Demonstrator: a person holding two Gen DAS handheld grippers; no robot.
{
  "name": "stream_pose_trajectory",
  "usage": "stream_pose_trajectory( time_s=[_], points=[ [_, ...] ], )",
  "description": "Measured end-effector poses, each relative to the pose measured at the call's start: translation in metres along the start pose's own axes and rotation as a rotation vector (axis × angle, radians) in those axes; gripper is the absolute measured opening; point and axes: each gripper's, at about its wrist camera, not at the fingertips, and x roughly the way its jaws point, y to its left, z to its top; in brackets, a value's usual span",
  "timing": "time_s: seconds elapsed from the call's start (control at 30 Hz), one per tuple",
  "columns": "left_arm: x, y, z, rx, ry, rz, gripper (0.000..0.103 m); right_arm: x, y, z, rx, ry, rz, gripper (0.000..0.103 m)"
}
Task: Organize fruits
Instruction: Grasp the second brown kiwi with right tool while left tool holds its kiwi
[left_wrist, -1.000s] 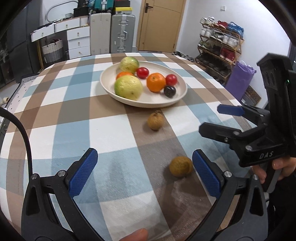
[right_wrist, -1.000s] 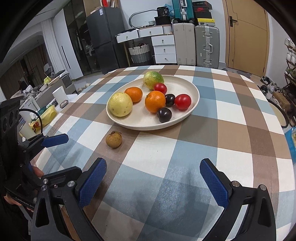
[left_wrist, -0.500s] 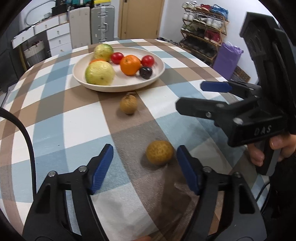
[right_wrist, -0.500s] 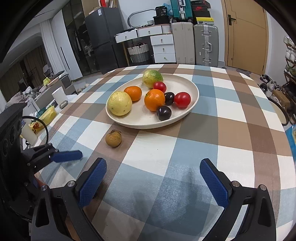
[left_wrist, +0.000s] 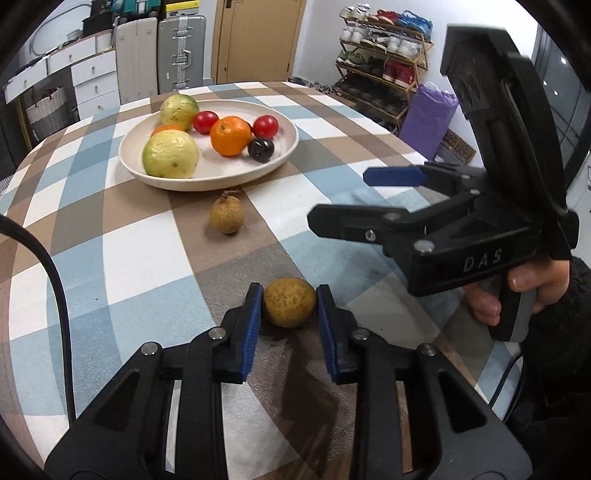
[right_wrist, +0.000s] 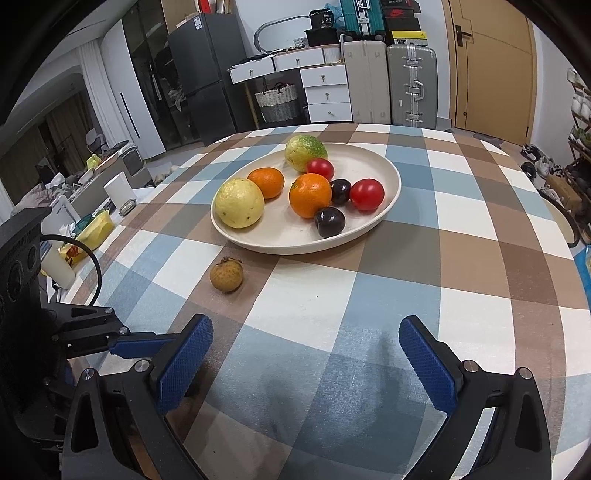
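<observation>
Fruit being gathered on a plate

Guavas, oranges, tomatoes and plums are being held in the plate (right_wrist: 388, 206); a longan (left_wrist: 290, 307) is being gripped by the left tool (left_wrist: 290, 314); the right tool (right_wrist: 306, 363) is being kept open.

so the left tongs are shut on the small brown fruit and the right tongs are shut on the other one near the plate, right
Not quite. The left tongs are shut on a small brown fruit, but the right tongs are open and empty. The right wrist view shows the other brown fruit lying free on the tablecloth near the plate.
</observation>
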Motion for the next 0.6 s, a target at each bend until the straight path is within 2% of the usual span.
stream_pose_trajectory(
  time_s=[0.6],
  points=[
    [-0.021, 0.042, 0.001, -0.142, -0.088, 0.09, 0.026, 0.018, 0.017, 0.01, -0.039, 0.039, 0.056, 0.102]
  ],
)
